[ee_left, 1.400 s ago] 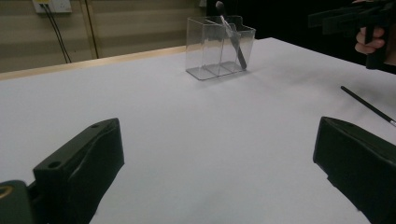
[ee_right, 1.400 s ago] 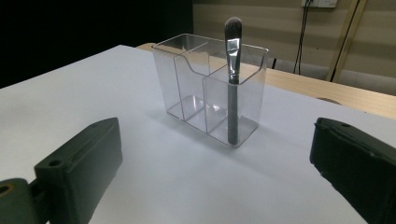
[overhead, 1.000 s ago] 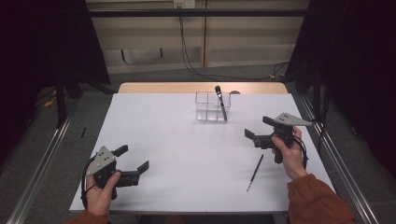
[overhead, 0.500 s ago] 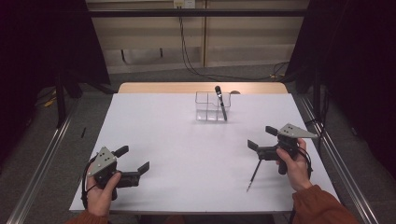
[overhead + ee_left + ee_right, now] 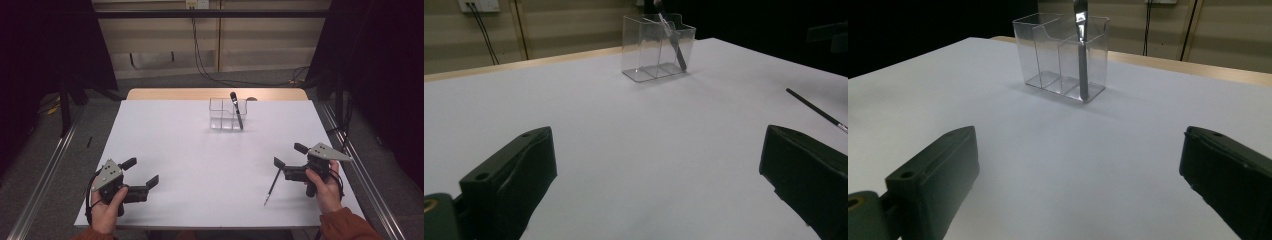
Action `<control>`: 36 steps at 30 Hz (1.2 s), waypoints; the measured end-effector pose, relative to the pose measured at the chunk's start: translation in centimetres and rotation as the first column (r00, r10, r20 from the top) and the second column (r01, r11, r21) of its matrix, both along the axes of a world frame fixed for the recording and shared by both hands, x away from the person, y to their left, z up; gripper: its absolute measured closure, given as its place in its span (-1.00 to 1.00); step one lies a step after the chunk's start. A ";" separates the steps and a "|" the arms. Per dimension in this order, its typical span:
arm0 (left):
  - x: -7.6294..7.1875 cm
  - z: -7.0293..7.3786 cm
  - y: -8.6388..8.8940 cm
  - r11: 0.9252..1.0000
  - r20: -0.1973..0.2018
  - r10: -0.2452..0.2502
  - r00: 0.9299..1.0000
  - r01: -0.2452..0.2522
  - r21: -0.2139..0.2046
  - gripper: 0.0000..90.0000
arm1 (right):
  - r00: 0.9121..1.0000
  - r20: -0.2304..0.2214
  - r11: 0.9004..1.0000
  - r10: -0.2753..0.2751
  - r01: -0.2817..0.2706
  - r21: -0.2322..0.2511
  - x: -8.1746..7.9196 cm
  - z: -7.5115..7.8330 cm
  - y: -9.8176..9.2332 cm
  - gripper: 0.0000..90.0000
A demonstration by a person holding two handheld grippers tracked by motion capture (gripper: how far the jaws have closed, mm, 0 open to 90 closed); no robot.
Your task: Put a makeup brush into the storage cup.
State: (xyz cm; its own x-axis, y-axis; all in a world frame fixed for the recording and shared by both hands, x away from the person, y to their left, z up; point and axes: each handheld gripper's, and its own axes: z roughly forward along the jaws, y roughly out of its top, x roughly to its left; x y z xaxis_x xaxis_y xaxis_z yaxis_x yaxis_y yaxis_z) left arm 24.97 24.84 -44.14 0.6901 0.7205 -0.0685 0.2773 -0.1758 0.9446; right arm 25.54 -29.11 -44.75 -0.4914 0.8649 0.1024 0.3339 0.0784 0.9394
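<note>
A clear plastic organiser [image 5: 226,117] stands at the far middle of the white table [image 5: 200,150], with a dark pen [image 5: 235,109] leaning in its right compartment. A thin black pencil-like stick [image 5: 272,186] lies flat near the front right. My right gripper [image 5: 289,155] is open just beyond the stick's far end, with nothing between its jaws. My left gripper [image 5: 141,172] is open and empty at the front left. The left gripper view shows the organiser [image 5: 656,47], the pen [image 5: 672,40] and the stick [image 5: 816,110]. The right gripper view faces the organiser [image 5: 1060,55] and pen [image 5: 1082,55].
A wooden strip [image 5: 215,94] borders the table's far edge. Metal rails [image 5: 45,175] run along both sides at floor level. Cables [image 5: 205,65] hang against the back wall.
My right gripper has drawn back toward the person and sunk closer to the table, ending by the stick's far end. My left gripper has stayed put.
</note>
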 end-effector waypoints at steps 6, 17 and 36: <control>-0.1 0.1 0.1 1.000 -0.003 0.023 1.000 -0.023 -0.007 -0.96 | 1.000 0.002 1.000 -0.031 0.031 -0.006 -1.4 0.0 -1.2 -0.97; -0.3 0.3 -0.2 1.000 0.011 0.005 1.000 -0.005 0.001 -0.96 | 1.000 -0.015 0.999 -0.024 0.023 -0.045 -3.6 -0.8 -2.0 -0.98; -0.1 0.3 -0.2 1.000 0.011 0.005 1.000 -0.005 -0.003 -0.96 | 0.999 0.011 0.999 0.032 -0.032 -0.036 -3.1 -0.3 -1.1 -0.98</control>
State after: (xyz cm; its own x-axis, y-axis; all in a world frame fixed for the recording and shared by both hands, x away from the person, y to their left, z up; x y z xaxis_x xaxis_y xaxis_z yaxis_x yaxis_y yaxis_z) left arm 24.87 24.63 -43.82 0.6875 0.7235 -0.0628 0.2677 -0.1721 0.9480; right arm 22.46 -30.23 -45.06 -0.5200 0.8516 0.0655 0.3199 0.1230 0.9394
